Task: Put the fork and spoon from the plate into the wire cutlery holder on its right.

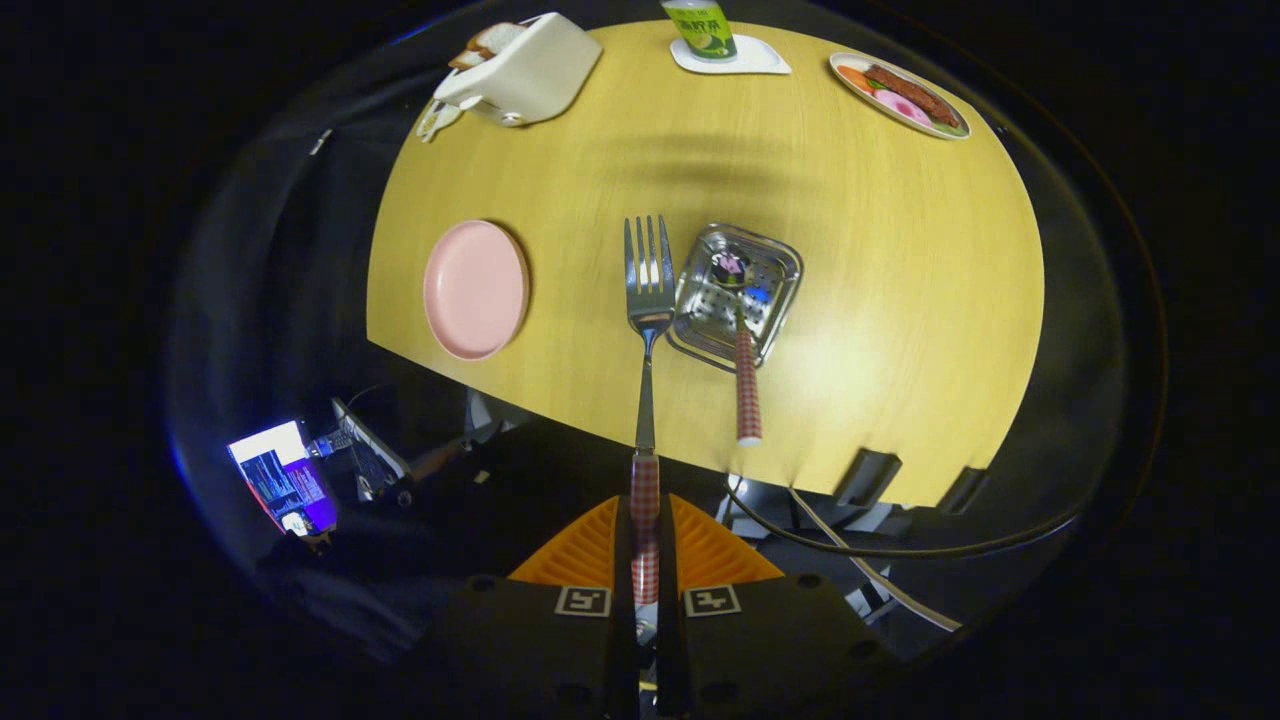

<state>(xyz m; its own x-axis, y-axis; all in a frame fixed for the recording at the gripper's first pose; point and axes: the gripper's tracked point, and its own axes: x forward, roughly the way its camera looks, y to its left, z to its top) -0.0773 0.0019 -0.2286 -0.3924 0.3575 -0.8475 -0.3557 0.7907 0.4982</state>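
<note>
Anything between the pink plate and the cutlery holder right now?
Gripper view: on the table, nothing. The fork, held in the claw, hangs above that gap between the pink plate and the holder.

Fingers (645,545) clamp fork (648,300) (spoon (742,340) in holder (775,300)).

The gripper (645,545) fingers are clamped on the checked handle of a steel fork (648,300), tines hanging just beside the perforated steel cutlery holder (775,255). A spoon with a checked handle (745,385) leans out over the holder's near rim, taking up that side. Bare yellow wooden tabletop (880,260) lies open around the holder; the round pink plate (476,289) sits well apart beyond the fork.
</note>
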